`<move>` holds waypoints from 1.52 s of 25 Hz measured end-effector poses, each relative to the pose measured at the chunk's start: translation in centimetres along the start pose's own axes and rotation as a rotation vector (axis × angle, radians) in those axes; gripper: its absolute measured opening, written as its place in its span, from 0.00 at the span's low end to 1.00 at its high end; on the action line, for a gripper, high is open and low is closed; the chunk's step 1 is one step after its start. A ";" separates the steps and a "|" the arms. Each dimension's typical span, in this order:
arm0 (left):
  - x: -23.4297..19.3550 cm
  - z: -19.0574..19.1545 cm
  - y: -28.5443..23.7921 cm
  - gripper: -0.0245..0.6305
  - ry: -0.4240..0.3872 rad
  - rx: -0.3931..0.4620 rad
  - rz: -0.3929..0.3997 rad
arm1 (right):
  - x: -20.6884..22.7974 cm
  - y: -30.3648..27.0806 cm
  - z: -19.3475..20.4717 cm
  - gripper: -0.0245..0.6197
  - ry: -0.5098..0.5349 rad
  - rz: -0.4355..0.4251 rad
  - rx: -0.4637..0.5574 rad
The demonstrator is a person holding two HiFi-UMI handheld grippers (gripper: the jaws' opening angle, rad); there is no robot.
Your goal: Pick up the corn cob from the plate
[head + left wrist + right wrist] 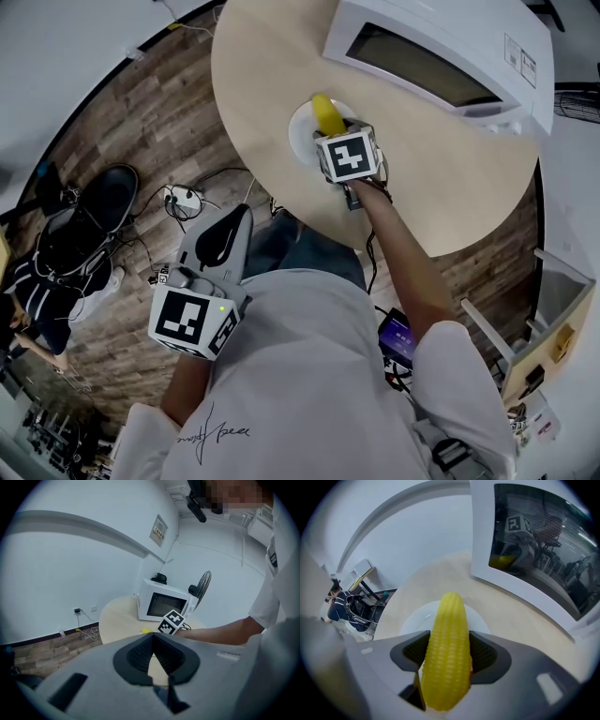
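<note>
A yellow corn cob (446, 653) lies lengthwise between the jaws of my right gripper (449, 656), and both dark pads (483, 654) press on its sides. Under it is a small white plate (411, 619) on the round pale table (262, 75). From the head view the corn cob (325, 113) sticks out past my right gripper (340, 131) over the plate (301, 141); whether it is lifted off the plate I cannot tell. My left gripper (228, 234) hangs off the table near the person's waist, its jaws (153, 641) shut with nothing in them.
A white microwave (441, 56) stands on the table just behind and right of the plate. A power strip with cables (183, 199) and a dark chair with a bag (84, 225) are on the wooden floor at left. A fan (201, 585) stands behind the microwave.
</note>
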State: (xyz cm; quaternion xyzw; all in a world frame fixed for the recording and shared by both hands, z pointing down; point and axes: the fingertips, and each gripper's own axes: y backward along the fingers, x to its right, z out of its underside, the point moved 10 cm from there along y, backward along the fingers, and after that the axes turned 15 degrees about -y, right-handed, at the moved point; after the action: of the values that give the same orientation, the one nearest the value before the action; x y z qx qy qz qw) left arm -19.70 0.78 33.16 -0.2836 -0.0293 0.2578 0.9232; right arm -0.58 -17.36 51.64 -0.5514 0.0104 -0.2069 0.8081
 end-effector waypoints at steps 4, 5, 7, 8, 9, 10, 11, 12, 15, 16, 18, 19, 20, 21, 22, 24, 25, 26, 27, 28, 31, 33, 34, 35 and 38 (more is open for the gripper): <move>0.1 0.1 0.1 0.02 -0.001 -0.003 -0.003 | 0.3 0.2 0.0 0.46 -0.012 -0.016 -0.007; 0.1 0.2 0.1 0.02 -0.001 -0.003 -0.002 | 0.3 0.2 0.0 0.46 -0.009 -0.018 -0.010; 0.1 0.2 0.1 0.02 -0.001 -0.003 -0.001 | 0.4 0.2 0.0 0.46 -0.009 -0.023 -0.015; 0.1 0.2 0.1 0.02 -0.002 -0.004 -0.002 | 0.4 0.3 0.0 0.46 -0.012 -0.026 -0.016; 0.1 0.2 0.1 0.02 -0.002 -0.003 -0.002 | 0.4 0.3 0.1 0.46 -0.015 -0.029 -0.017; 0.1 0.2 0.1 0.02 -0.002 -0.003 -0.002 | 0.4 0.3 0.1 0.46 -0.017 -0.031 -0.018; 0.1 0.1 0.2 0.02 -0.001 -0.001 -0.003 | 0.5 0.3 0.1 0.46 -0.018 -0.033 -0.019; 0.1 0.1 0.2 0.02 -0.001 0.000 -0.004 | 0.5 0.4 0.1 0.46 -0.018 -0.036 -0.020; 0.0 -0.1 0.2 0.02 -0.003 0.003 -0.006 | 0.5 0.4 0.1 0.46 -0.021 -0.039 -0.024; 0.0 -0.1 0.2 0.02 -0.004 0.004 -0.006 | 0.5 0.5 0.1 0.46 -0.021 -0.039 -0.025; 0.1 -0.1 0.2 0.02 -0.005 0.006 -0.005 | 0.6 0.6 0.2 0.46 -0.022 -0.038 -0.026; 0.1 -0.1 0.3 0.02 -0.005 0.007 -0.004 | 0.6 0.6 0.3 0.46 -0.023 -0.037 -0.027; 0.1 -0.1 0.3 0.02 -0.004 0.008 -0.004 | 0.6 0.7 0.4 0.46 -0.023 -0.036 -0.027; 0.1 -0.1 0.3 0.02 -0.004 0.009 -0.003 | 0.6 0.7 0.5 0.46 -0.023 -0.035 -0.028; 0.1 -0.1 0.3 0.02 -0.005 0.009 -0.002 | 0.7 0.7 0.5 0.46 -0.023 -0.034 -0.027; 0.2 -0.1 0.2 0.02 -0.005 0.010 0.000 | 0.8 0.8 0.5 0.46 -0.022 -0.032 -0.026; 0.2 -0.2 0.2 0.02 -0.005 0.011 0.001 | 0.9 0.9 0.5 0.46 -0.022 -0.031 -0.026; 0.2 -0.2 0.2 0.02 -0.006 0.011 0.001 | 0.9 0.9 0.5 0.46 -0.022 -0.030 -0.025; 0.2 -0.2 0.3 0.02 -0.006 0.012 0.001 | 0.9 1.0 0.5 0.46 -0.023 -0.030 -0.024; 0.3 -0.1 0.3 0.02 -0.006 0.013 0.000 | 0.9 1.0 0.6 0.46 -0.023 -0.030 -0.023; 0.3 -0.1 0.5 0.02 -0.004 0.017 -0.002 | 0.9 1.2 0.7 0.46 -0.025 -0.031 -0.020; 0.4 0.0 0.6 0.02 -0.003 0.019 -0.004 | 0.8 1.3 0.8 0.46 -0.029 -0.035 -0.018; 0.4 0.0 0.6 0.02 -0.004 0.020 -0.003 | 0.8 1.4 0.9 0.46 -0.030 -0.037 -0.017; 0.5 0.0 0.6 0.02 -0.004 0.020 -0.002 | 0.8 1.4 0.9 0.46 -0.031 -0.036 -0.015; 0.5 0.0 0.8 0.02 0.003 0.025 0.004 | 0.8 1.7 0.8 0.46 -0.038 -0.035 -0.011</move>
State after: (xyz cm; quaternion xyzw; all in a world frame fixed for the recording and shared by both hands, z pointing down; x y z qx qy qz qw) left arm -19.60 1.57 32.69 -0.2723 -0.0242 0.2596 0.9262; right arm 0.90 -16.39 50.66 -0.5599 -0.0136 -0.2105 0.8013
